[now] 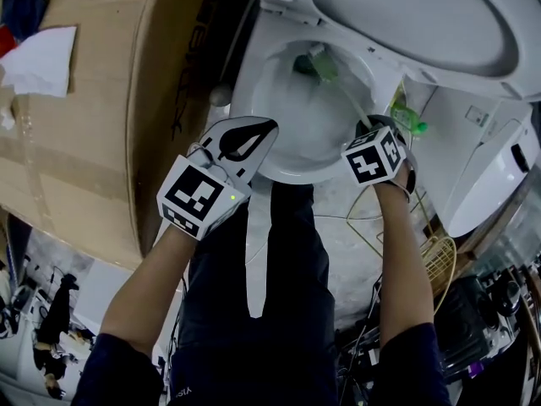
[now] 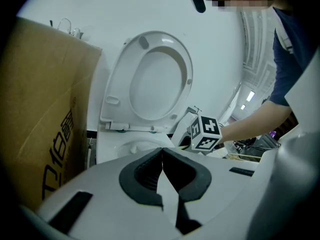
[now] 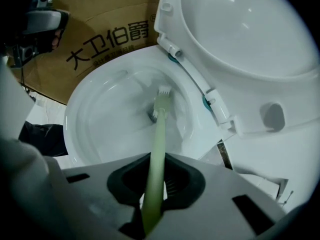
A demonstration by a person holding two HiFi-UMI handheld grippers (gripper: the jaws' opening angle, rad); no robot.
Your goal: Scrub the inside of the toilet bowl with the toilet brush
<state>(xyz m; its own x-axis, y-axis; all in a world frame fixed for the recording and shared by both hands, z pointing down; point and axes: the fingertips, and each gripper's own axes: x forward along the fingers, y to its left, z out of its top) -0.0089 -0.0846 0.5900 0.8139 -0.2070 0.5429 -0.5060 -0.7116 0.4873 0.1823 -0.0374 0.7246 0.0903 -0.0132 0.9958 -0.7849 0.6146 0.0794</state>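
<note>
Toilet brush (image 3: 160, 126) | gripped by right tool (image 3: 153, 186) | head inside bowl (image 3: 95, 121)

The pale green toilet brush (image 3: 159, 131) is slanting down into the white toilet bowl (image 3: 90, 109), its bristled head sitting near the bowl's bottom.

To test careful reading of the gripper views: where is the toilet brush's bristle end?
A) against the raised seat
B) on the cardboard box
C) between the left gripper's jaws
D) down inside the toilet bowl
D: the toilet brush, held by the right gripper, reaches down into the toilet bowl.
</note>
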